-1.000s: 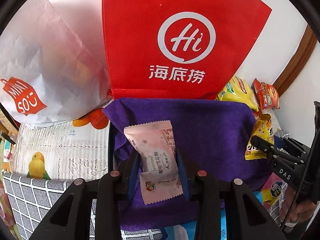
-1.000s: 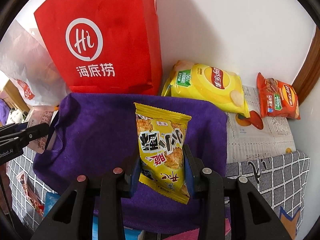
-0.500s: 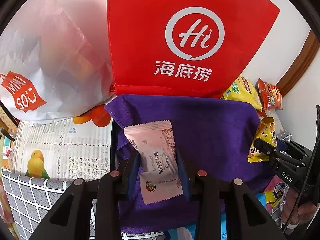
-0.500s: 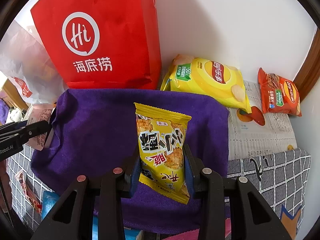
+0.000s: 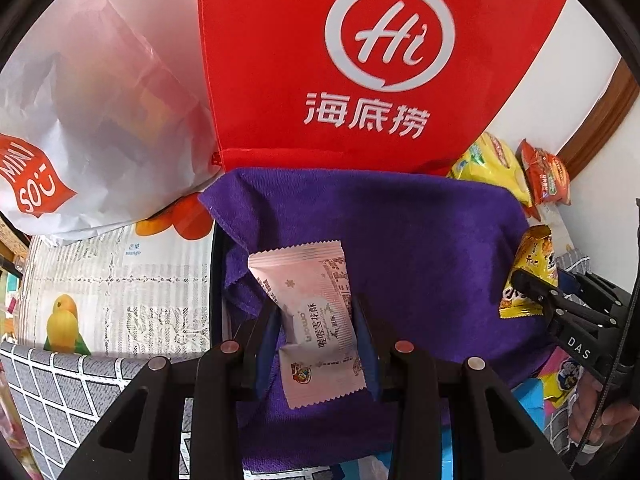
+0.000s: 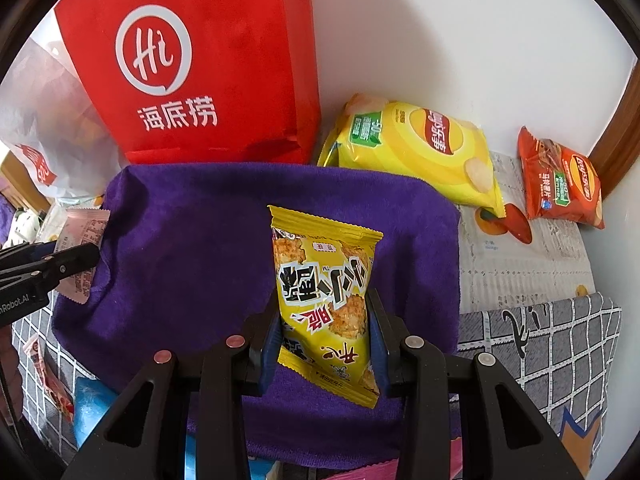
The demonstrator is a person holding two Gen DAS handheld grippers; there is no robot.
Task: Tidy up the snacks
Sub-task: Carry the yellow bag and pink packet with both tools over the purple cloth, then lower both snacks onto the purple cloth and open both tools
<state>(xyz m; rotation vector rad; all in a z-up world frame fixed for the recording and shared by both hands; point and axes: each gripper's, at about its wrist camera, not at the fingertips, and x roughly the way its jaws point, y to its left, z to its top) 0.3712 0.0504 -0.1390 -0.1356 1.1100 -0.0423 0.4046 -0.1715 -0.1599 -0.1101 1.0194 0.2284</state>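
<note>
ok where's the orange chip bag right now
In the right wrist view the orange chip bag lies far right by the wall corner, just right of the yellow chip bag.

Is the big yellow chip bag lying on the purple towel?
No, the yellow chip bag lies behind the purple towel, beside the red bag.

Pink snack packet (image 5: 316, 320) upright and slightly tilted over purple cloth, yellow rice-cracker packet (image 6: 326, 300) upright over same cloth, both pinched at lower half
</note>
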